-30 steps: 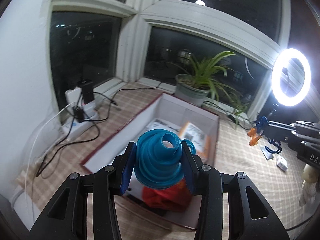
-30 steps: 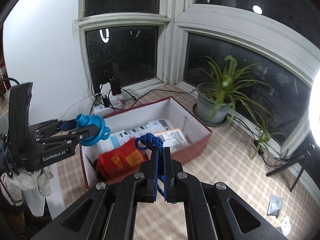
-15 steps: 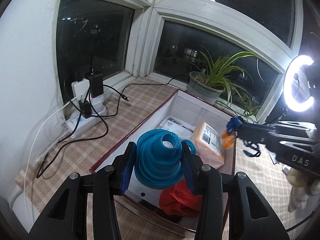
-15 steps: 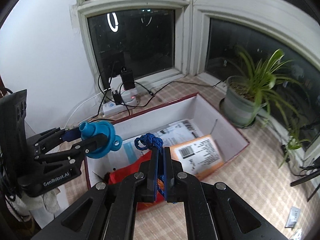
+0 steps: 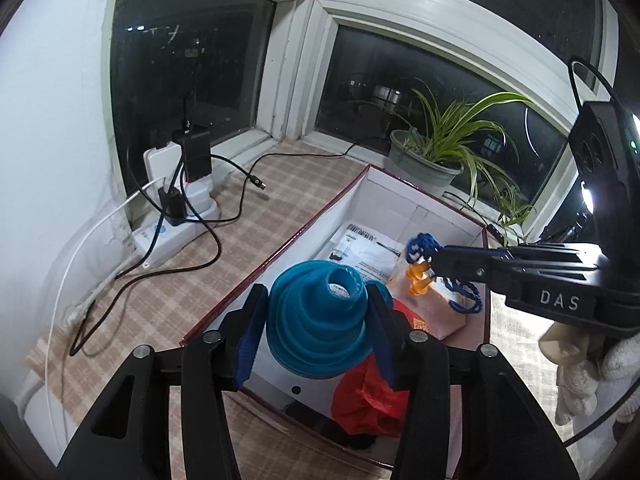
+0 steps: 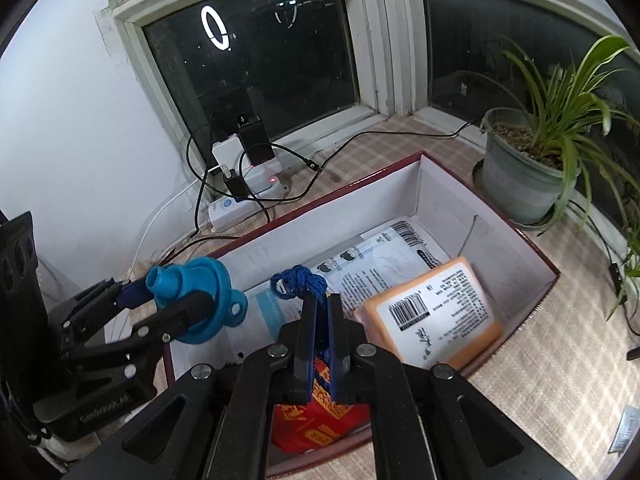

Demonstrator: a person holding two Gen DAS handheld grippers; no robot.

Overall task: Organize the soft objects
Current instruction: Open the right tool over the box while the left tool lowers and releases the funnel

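My left gripper is shut on a blue collapsible funnel and holds it above the near end of an open box; the funnel also shows in the right wrist view. My right gripper is shut on a blue cord with orange earplugs, held over the box. In the left wrist view the cord and earplugs hang from the right gripper's tips over the box's right side. A red pouch, an orange packet and white mailers lie in the box.
A power strip with chargers and cables sits by the window at the left. A potted plant stands beyond the box. The surface has a checked cloth. A small packet lies at the right edge.
Both grippers have moved closer over the box. The right gripper with the cord has come in from the right and now hangs above the orange packet.
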